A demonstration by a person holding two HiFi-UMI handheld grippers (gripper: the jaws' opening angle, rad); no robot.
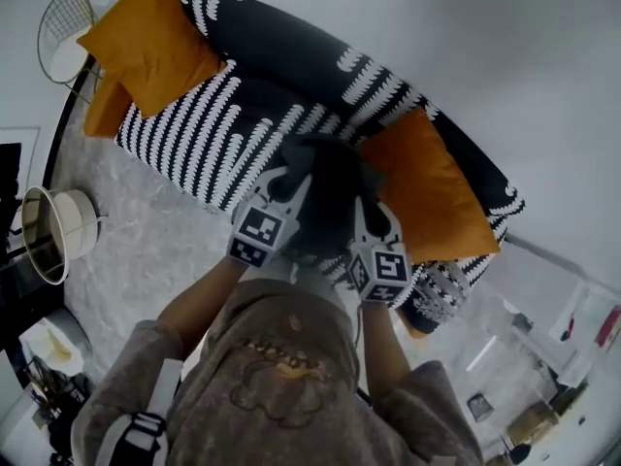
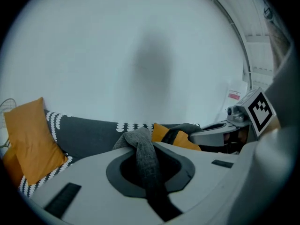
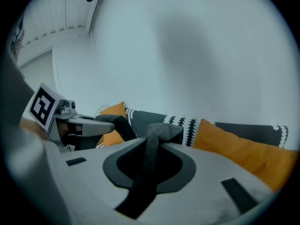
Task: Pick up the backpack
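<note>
Got the backpack [image 1: 328, 202] dead centre of the frame, up over the sofa [image 1: 223, 115]. Pinched shut on one grey strap [image 2: 146, 165] with the left tool [image 1: 286, 181], on the other strap [image 3: 151, 161] with the right tool [image 1: 364, 212]. Hanging between both, equally near, long axis probably up-down.

Likely home living room: patterned sofa [image 1: 254, 78], orange cushions [image 1: 150, 42].

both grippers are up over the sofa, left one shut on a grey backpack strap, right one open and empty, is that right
Not quite. The right gripper is not open and empty: the right gripper view shows it shut on a grey strap too. The left gripper grips its strap over the sofa, as you said.
</note>
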